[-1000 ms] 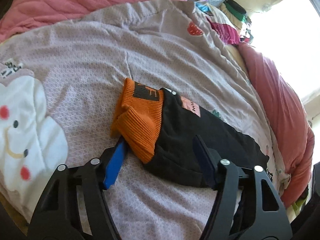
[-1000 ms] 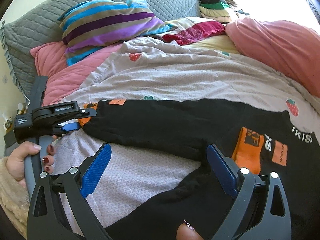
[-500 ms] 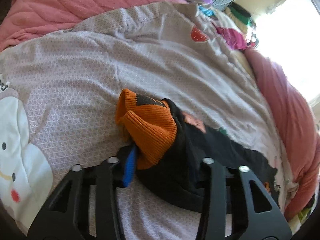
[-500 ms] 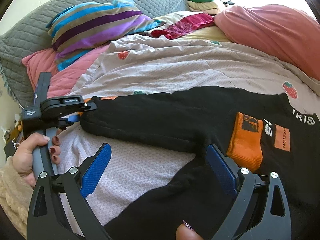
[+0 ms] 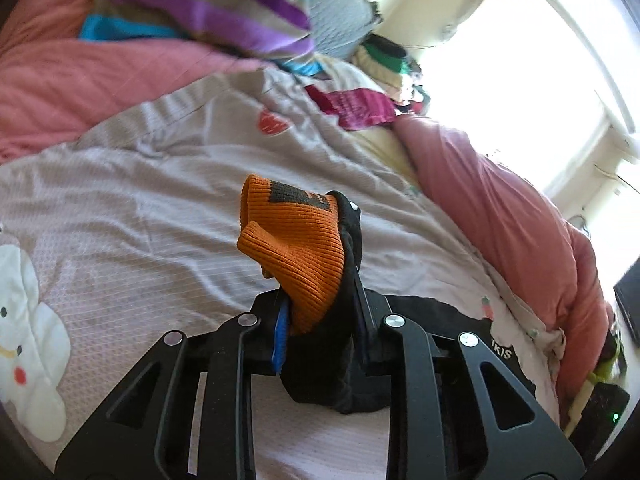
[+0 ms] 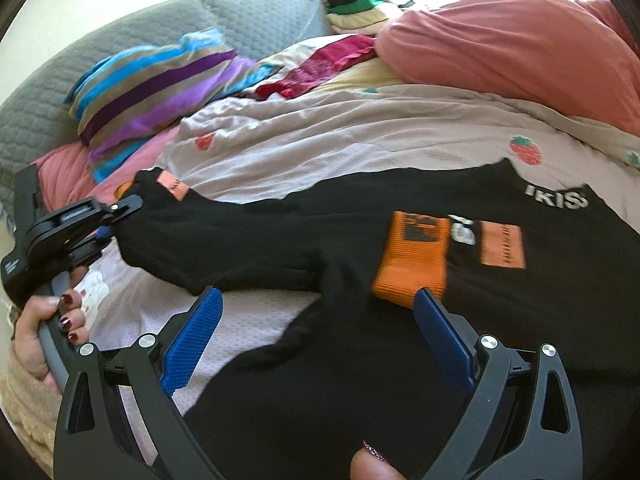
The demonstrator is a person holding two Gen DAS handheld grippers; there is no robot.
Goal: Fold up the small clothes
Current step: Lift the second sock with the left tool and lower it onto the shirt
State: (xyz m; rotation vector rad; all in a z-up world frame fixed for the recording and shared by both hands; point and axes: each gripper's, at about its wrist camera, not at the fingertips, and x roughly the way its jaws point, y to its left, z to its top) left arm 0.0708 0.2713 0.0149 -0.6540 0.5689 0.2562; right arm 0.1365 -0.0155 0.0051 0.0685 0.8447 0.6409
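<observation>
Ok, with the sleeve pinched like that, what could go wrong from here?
1. The left gripper, still closing, pinches the orange cuff bunched up; the sleeve could land crumpled.
2. The right gripper hangs open over the black sweater, pinning nothing, so the body may drag across the bedspread.

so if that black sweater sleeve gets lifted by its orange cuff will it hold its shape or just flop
Probably flop: the orange cuff already bunches and crumples where the left gripper's closing jaws pinch it. The black sweater lies flat and creased on the quilt, so it looks soft and light, likely to trail behind.
</observation>
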